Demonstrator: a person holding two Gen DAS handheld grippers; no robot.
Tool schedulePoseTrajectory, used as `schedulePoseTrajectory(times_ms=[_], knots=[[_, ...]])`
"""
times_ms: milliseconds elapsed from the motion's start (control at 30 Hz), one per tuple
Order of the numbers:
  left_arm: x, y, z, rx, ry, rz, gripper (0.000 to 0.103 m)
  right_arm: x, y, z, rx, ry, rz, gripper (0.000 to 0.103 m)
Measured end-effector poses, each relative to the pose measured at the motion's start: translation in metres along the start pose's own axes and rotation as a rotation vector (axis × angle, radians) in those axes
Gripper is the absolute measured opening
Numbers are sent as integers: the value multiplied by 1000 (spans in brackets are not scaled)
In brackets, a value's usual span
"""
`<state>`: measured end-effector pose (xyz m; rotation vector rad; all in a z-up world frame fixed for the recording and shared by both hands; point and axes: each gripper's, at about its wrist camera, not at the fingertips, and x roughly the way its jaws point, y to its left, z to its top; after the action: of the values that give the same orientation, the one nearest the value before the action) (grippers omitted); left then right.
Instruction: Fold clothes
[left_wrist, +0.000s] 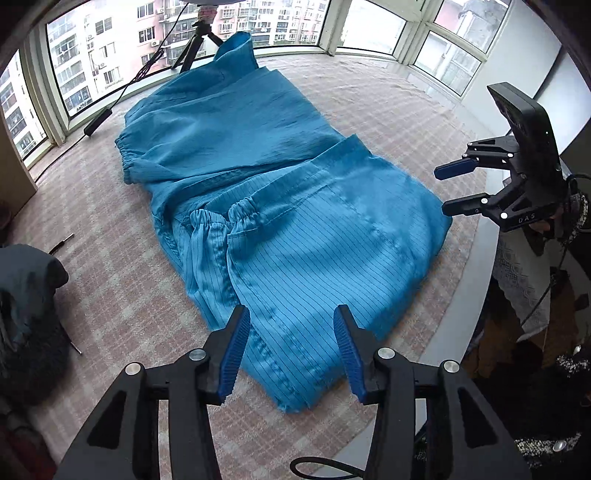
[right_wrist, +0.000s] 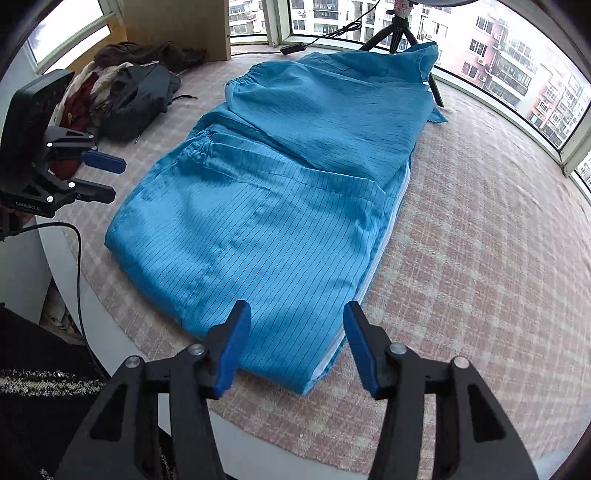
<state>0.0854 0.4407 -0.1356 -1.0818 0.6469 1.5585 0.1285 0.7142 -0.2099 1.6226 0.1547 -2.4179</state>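
A blue pinstriped garment (left_wrist: 280, 206) (right_wrist: 288, 206) lies partly folded on the checked tablecloth. Its elastic-cuffed sleeves (left_wrist: 221, 218) are laid inward over the body, and a white zipper edge (right_wrist: 384, 266) runs down its right side. The collar end stands up at the far side by the window. My left gripper (left_wrist: 291, 347) (right_wrist: 119, 179) hovers open just above the garment's near left corner with nothing between its fingers. My right gripper (right_wrist: 295, 343) (left_wrist: 441, 191) is open too, empty, over the near right corner by the zipper.
A pile of dark and red clothes (right_wrist: 129, 96) (left_wrist: 26, 295) sits on the table's left side. A tripod (left_wrist: 199, 44) (right_wrist: 399, 29) and a cable with a black adapter (left_wrist: 98, 123) stand by the windows. The round table's white rim (left_wrist: 472, 295) curves near me. A cardboard box (right_wrist: 177, 26) is at the back.
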Motion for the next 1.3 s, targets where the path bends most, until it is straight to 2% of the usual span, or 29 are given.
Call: schedulePoseTrajectory(times_ms=[100, 167, 300, 433, 500, 600, 700, 767, 800, 867, 967, 1100, 1200, 1300], knots=[[16, -30, -6, 162, 49, 14, 54, 0, 30, -17, -179, 28, -38, 64], [37, -34, -9, 205, 104, 7, 54, 10, 42, -22, -269, 44, -83, 64], [68, -29, -11, 234, 168, 37, 53, 37, 46, -27, -374, 105, -129, 64], [70, -27, -10, 244, 178, 38, 53, 53, 48, -29, -448, 128, -173, 64], [69, -25, -10, 236, 182, 31, 53, 43, 34, -19, -383, 108, -139, 64], [54, -10, -3, 140, 178, -52, 53, 27, 15, -5, -285, 78, -90, 64], [21, 28, 13, -32, 127, -143, 53, 11, -5, 10, -187, 48, -40, 64], [-3, 59, 25, -122, 56, -142, 53, 0, -20, 20, -118, 24, -9, 64], [-15, 75, 31, -166, 19, -138, 54, -10, -34, 27, -63, -16, -7, 64], [-24, 102, 42, -195, 0, -92, 54, -21, -52, 38, -2, -48, -26, 64], [-18, 139, 53, -273, -8, -63, 54, -22, -73, 55, 58, -45, -79, 64], [-11, 198, 79, -451, -96, -94, 54, -12, -110, 77, 187, -78, -108, 64], [-2, 238, 107, -528, -162, -69, 59, -6, -140, 106, 331, -156, -67, 64], [27, 273, 136, -575, -152, -79, 63, 5, -166, 140, 428, -235, -33, 65]])
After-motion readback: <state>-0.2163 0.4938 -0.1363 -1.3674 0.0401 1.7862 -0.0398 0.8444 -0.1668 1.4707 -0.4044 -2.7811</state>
